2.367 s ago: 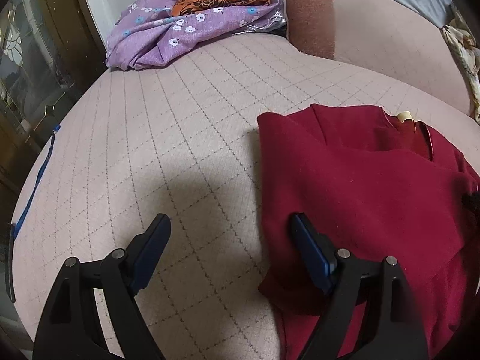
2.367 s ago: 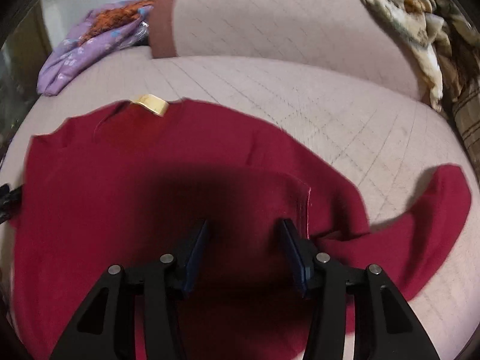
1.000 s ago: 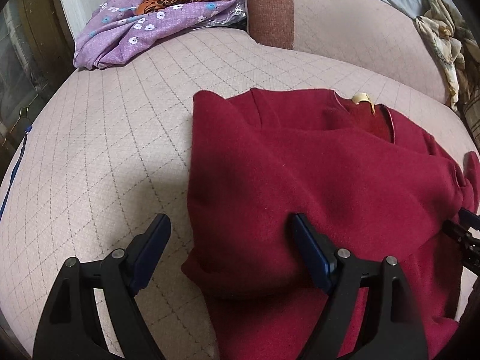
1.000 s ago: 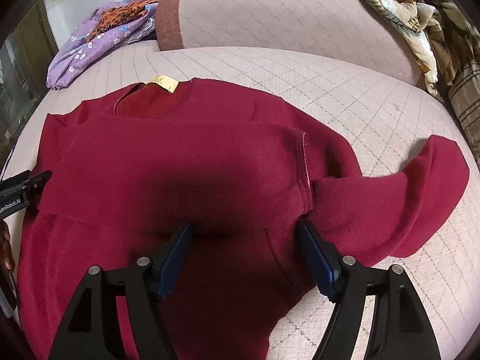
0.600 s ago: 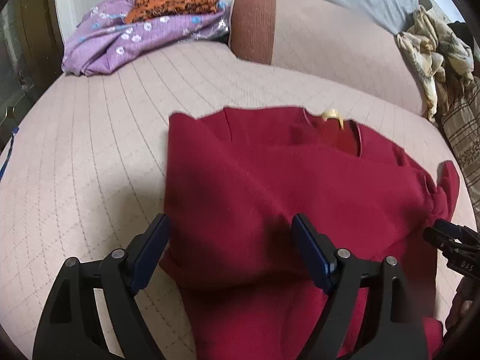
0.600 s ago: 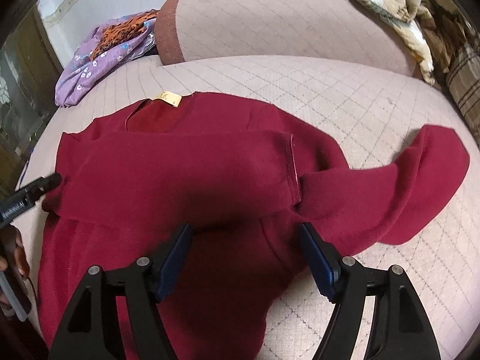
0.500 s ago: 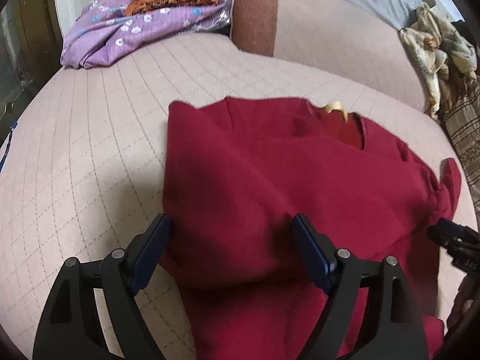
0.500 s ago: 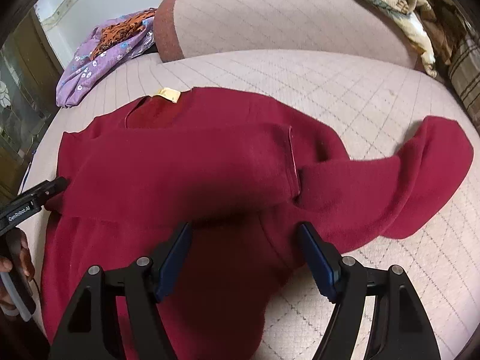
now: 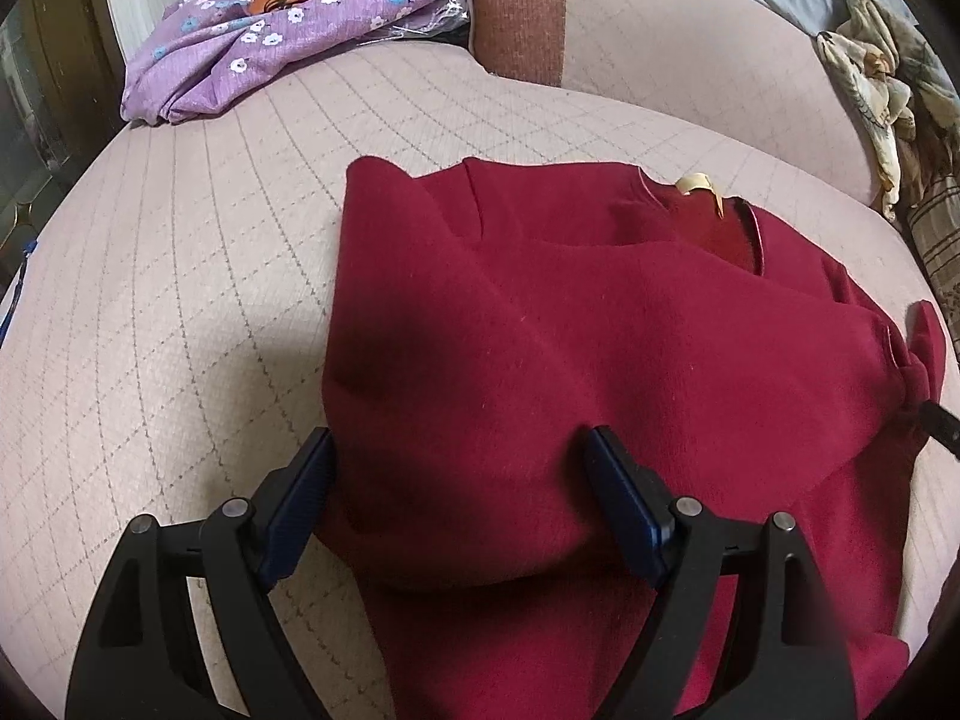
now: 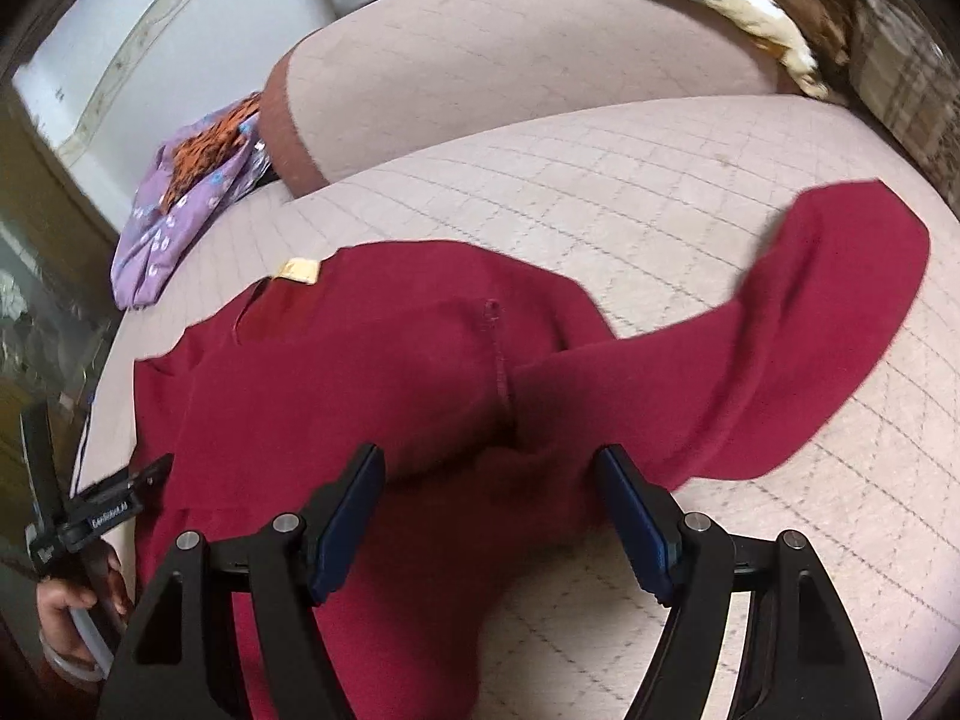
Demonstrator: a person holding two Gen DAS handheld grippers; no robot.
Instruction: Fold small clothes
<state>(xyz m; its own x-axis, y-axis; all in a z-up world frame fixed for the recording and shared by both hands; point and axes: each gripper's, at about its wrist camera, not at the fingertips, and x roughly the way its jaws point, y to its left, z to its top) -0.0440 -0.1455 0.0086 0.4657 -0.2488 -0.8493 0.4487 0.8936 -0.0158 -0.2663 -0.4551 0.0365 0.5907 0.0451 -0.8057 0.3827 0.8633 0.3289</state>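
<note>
Sleeve newly across fleecy sweater (image 9: 600, 330) (crimson)

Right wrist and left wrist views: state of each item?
red sweater: flat on the sofa seat, one sleeve folded across the chest
other sleeve: spread out on the cushion, not folded
left tongs: open, over the sweater
right tongs: open, over the sweater
purple floral cloth: crumpled, orange cloth on top

Dark red sweater (image 9: 600, 324) — pink grid-stitched sofa (image 9: 180, 276) — purple floral cloth (image 9: 252, 48), orange-black print.
</note>
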